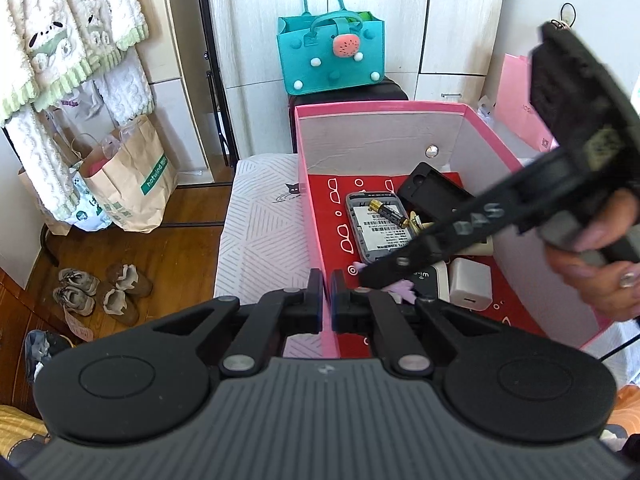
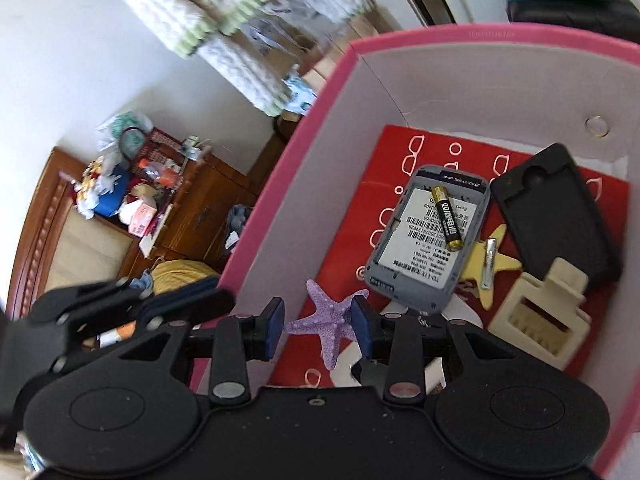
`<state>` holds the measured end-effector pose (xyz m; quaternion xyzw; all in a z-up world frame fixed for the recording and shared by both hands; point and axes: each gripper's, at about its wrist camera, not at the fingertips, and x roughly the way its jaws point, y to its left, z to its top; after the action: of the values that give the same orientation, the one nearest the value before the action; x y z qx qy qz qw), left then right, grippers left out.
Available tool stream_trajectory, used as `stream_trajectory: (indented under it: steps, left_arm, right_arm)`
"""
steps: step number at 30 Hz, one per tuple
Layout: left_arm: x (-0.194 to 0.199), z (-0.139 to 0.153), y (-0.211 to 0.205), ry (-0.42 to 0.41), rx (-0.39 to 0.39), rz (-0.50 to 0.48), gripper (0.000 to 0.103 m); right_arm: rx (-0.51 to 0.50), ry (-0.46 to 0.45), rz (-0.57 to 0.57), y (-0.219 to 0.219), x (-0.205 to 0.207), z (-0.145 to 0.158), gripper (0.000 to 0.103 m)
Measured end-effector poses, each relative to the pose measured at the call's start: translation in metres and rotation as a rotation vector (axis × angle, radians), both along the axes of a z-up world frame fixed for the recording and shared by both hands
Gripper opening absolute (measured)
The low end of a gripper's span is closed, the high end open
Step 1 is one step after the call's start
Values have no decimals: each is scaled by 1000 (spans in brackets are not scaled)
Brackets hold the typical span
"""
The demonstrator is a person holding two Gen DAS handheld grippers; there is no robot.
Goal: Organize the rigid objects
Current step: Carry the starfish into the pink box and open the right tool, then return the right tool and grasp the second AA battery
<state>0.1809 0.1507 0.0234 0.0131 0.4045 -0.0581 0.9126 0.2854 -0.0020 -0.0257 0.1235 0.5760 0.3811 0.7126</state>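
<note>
A pink box [image 1: 380,108] with a red floor holds a grey device [image 2: 428,240] with an AA battery [image 2: 448,218] lying on it. A black case [image 2: 556,216], a yellow star clip [image 2: 490,268], a cream plug [image 2: 540,316] and a white charger [image 1: 470,284] are in there too. My left gripper [image 1: 327,304] is shut on the box's near left wall. My right gripper [image 2: 319,326] reaches down into the box with a purple starfish [image 2: 332,320] pinched between its pads, just above the floor. From the left wrist, the right gripper [image 1: 380,276] covers part of the contents.
The box [image 2: 480,34] sits on a white patterned surface [image 1: 264,232]. A teal felt bag [image 1: 332,56] stands behind it and a pink bag [image 1: 516,92] at the back right. Paper bags [image 1: 132,184] and shoes [image 1: 100,292] are on the wooden floor to the left.
</note>
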Motion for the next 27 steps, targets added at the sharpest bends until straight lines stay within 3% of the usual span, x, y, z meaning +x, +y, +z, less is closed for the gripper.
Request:
stream_trajectory:
  steps: [3, 7, 10, 13, 18, 22, 27]
  left_arm:
    - [-2, 0, 3, -6, -18, -1, 3]
    - [-2, -1, 6, -6, -30, -11, 3]
    - [-2, -1, 9, -6, -41, -16, 3]
    - [-4, -3, 10, -21, -41, -21, 3]
    - [-10, -4, 10, -30, -35, -37, 3]
    - [-10, -4, 9, -32, -22, -56, 3]
    - [-11, -4, 7, -40, -12, -67, 4]
  right_arm:
    - [68, 46, -8, -1, -5, -1, 44]
    - [98, -14, -43, -15, -16, 13, 44]
    - [118, -110, -51, -36, -29, 36, 45]
    - [112, -265, -81, -65, -46, 60, 45]
    - [130, -390, -246, -123, -72, 73, 46]
    - [49, -486, -366, -159, -94, 65, 46]
    - [-156, -529, -464, -169, -111, 19, 47]
